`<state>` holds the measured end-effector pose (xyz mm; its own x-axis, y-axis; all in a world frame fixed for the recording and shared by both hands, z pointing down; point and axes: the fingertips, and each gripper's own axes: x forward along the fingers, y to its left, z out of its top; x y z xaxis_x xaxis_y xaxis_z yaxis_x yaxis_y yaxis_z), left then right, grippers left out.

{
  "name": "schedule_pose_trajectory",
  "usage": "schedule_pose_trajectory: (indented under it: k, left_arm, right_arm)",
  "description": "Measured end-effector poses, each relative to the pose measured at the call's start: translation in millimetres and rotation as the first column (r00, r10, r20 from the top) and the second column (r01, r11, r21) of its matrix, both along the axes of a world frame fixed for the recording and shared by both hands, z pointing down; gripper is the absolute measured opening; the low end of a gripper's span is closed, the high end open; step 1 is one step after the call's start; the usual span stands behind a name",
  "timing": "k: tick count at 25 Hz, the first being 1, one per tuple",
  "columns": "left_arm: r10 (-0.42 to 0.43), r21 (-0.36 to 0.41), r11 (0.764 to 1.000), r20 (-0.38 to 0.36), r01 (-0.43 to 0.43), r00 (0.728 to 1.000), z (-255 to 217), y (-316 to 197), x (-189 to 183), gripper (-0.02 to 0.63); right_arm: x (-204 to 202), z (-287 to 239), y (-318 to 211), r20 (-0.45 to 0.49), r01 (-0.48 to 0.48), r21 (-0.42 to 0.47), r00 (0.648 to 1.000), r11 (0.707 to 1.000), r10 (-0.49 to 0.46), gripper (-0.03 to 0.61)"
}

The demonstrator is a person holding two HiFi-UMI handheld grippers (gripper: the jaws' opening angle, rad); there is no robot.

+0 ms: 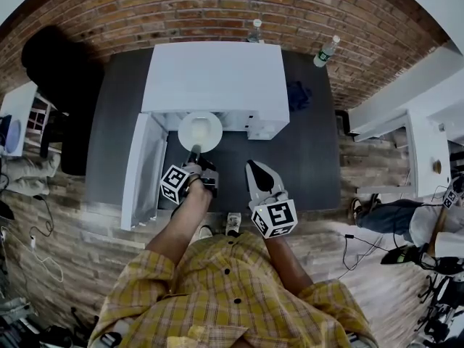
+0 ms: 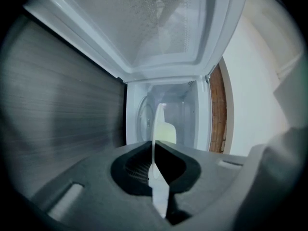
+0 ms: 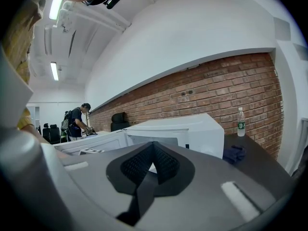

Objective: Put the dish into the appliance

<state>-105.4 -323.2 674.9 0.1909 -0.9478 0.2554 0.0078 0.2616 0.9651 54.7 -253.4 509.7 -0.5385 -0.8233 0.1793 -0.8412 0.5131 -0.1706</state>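
A white round dish [image 1: 200,131] is held by its near rim in my left gripper [image 1: 194,153], at the mouth of the white microwave [image 1: 217,75]. The microwave's door [image 1: 143,169] hangs open to the left. In the left gripper view the dish [image 2: 158,129] shows edge-on between the shut jaws of the left gripper [image 2: 154,146], with the microwave cavity [image 2: 183,114] and its turntable straight ahead and the door [image 2: 159,28] beside it. My right gripper [image 1: 254,169] hovers over the table right of the dish. The right gripper [image 3: 153,148] is shut and empty, facing the microwave [image 3: 192,129].
The microwave stands on a dark table [image 1: 312,158] against a brick wall. A blue cloth [image 1: 298,95] lies right of it, with two water bottles [image 1: 326,51] [image 1: 255,29] behind. A white counter [image 1: 428,136] stands at the right. A person [image 3: 77,121] is far off.
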Motion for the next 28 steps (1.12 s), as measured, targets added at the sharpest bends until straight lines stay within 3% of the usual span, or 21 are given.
schedule_pose_trajectory:
  k: [28]
  left_arm:
    - [-0.020, -0.097, 0.995, 0.049, 0.024, 0.999, 59, -68, 0, 0.006]
  right_arm:
    - [17, 14, -22, -0.018, 0.002, -0.034, 1.000, 0.999, -0.002, -0.003]
